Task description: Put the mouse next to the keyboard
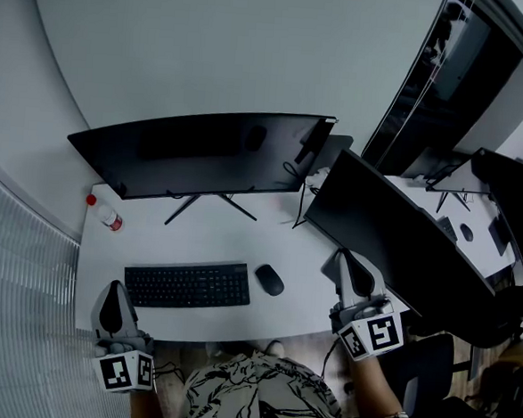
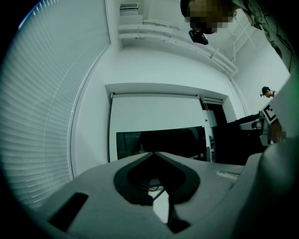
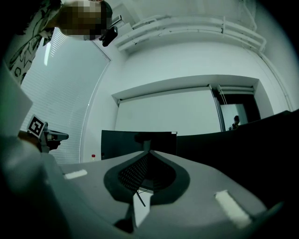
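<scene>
Head view looks down; gripper views face monitor.

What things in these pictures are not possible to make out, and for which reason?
- Mouse and keyboard: missing from both gripper views; the left gripper and right gripper bodies cover most of the desk.
- Keyboard lettering: too small, head view.
- Bottle label: too small, head view.
- Desk's right end: head view, behind the right monitor.
</scene>
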Motion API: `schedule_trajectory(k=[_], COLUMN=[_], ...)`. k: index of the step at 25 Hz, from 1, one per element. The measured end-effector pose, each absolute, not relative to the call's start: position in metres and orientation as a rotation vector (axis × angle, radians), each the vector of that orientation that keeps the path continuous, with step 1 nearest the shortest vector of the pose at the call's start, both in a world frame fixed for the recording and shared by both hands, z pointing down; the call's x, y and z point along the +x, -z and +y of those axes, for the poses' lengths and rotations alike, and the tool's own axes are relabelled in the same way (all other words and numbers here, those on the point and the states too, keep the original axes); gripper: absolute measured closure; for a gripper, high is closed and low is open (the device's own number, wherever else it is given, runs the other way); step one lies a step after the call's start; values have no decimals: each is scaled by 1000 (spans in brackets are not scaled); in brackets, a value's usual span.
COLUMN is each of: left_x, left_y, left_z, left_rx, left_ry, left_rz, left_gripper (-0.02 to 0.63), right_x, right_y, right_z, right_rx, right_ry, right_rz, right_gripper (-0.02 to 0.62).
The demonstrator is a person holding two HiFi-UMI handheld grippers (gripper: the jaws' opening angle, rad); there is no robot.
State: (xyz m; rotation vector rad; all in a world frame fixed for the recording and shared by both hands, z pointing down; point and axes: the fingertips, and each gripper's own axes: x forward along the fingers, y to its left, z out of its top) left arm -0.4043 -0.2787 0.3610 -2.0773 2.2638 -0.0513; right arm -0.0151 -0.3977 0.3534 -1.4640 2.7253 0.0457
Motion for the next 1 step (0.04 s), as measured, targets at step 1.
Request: schedule_trajectory(k=[1], left_x=[-404], left_y=[-361], left_z=[-279], left_rx=[-2079], left_ry=[51], left_rz=[2263], left_gripper=[607], right_x=[-16], right_y=[-353], right_z=[-397], right_rx=[-1462], right_ry=[-48], right_rz=[2726], right_gripper=[591])
